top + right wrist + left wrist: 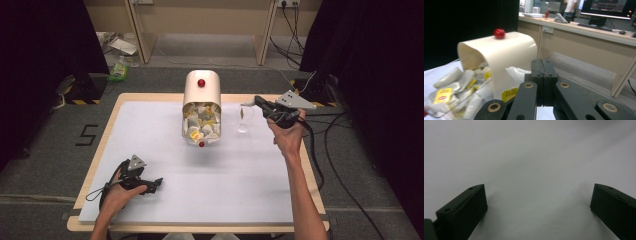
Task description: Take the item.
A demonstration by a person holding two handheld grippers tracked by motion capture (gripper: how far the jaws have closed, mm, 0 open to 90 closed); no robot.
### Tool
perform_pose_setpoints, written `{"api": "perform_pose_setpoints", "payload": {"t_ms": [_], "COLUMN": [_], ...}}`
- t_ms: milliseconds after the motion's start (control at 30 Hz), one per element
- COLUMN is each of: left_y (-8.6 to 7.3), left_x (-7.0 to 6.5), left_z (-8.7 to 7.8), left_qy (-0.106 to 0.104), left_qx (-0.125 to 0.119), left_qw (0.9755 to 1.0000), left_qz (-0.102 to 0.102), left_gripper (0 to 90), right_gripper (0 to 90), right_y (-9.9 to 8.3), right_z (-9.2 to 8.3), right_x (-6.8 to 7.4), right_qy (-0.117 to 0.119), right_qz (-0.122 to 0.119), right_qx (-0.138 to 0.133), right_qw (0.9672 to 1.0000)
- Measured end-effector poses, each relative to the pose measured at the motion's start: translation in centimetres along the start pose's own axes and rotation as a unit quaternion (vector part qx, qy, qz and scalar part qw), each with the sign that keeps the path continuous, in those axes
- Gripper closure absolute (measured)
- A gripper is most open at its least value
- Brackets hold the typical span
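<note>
With one tea bag (516,73) pinched, right gripper (250,104) nears one glass (243,120).

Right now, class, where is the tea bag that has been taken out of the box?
In the high view, the tea bag hangs from the shut right hand-held gripper, just right of the cream box and over the clear glass.

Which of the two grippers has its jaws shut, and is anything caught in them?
The right gripper, by the glass, is shut on a tea bag. The left gripper, low on the white mat, has its jaws wide apart, nothing between them.
</note>
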State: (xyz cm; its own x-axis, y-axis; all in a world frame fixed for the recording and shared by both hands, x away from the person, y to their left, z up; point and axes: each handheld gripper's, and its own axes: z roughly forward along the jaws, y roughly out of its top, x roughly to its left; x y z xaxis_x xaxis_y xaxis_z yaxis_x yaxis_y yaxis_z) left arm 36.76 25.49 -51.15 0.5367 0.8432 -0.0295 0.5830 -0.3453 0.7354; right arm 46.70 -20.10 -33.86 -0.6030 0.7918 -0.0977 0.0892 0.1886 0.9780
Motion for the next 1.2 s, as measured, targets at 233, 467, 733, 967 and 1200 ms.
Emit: {"api": "perform_pose_setpoints", "payload": {"t_ms": [233, 467, 733, 967, 1200], "left_y": [0.0, 0.0, 0.0, 0.0, 0.0], "left_x": [0.0, 0.0, 0.0, 0.0, 0.0], "left_z": [0.0, 0.0, 0.0, 0.0, 0.0], "left_qy": [0.0, 0.0, 0.0, 0.0, 0.0], "left_qx": [0.0, 0.001, 0.0, 0.0, 0.0], "left_qw": [1.0, 1.0, 1.0, 1.0, 1.0], "left_qz": [0.0, 0.0, 0.0, 0.0, 0.0], "left_gripper": [0.0, 0.0, 0.0, 0.0, 0.0], "right_gripper": [90.0, 90.0, 90.0, 90.0, 90.0], "right_y": [-0.6, -1.2, -2.3, -2.8, -3.6], "right_z": [1.2, 2.5, 3.9, 4.4, 5.1], "right_x": [-1.4, -2.0, -2.9, -3.2, -3.4], "right_qy": [-0.02, -0.03, -0.048, -0.058, -0.07], "right_qz": [0.016, 0.023, 0.028, 0.025, 0.016], "right_qx": [0.001, 0.008, 0.019, 0.025, 0.045], "right_qw": [0.9997, 0.9992, 0.9983, 0.9977, 0.9964]}}
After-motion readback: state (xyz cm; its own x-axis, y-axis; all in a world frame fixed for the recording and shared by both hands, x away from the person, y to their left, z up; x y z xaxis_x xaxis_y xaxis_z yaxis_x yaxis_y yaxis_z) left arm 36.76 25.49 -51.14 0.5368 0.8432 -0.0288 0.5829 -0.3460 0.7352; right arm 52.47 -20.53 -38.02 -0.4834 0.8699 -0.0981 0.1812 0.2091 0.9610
